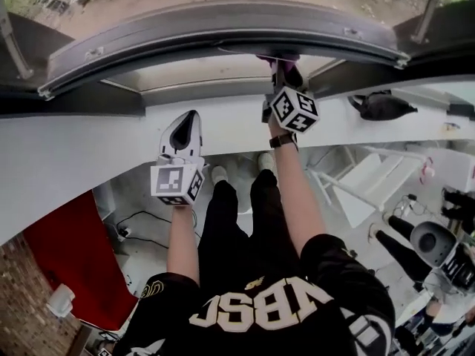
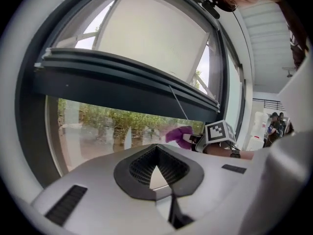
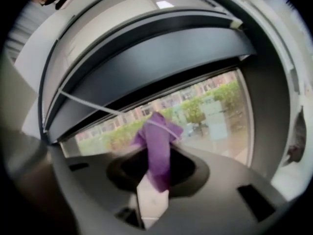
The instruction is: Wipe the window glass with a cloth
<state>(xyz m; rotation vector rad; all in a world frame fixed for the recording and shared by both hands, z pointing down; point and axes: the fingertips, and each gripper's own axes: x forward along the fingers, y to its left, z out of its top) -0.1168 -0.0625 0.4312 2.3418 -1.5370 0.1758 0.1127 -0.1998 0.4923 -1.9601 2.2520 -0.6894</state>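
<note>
R gripper (image 3: 159, 148): clamped on purple cloth (image 3: 157, 131), by window glass (image 3: 215, 111).
L gripper (image 2: 157, 150): jaws together, empty.
L gripper view only: we see the cloth side-on.

A crumpled purple cloth (image 3: 157, 146), pinched upright in the right hand-held gripper (image 3: 156, 174), meets the clear window glass (image 3: 220, 116).

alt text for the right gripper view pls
The right claw is shut on a purple cloth, raised to the window glass. Beyond it are green bushes and buildings; a dark window frame curves above.
</note>
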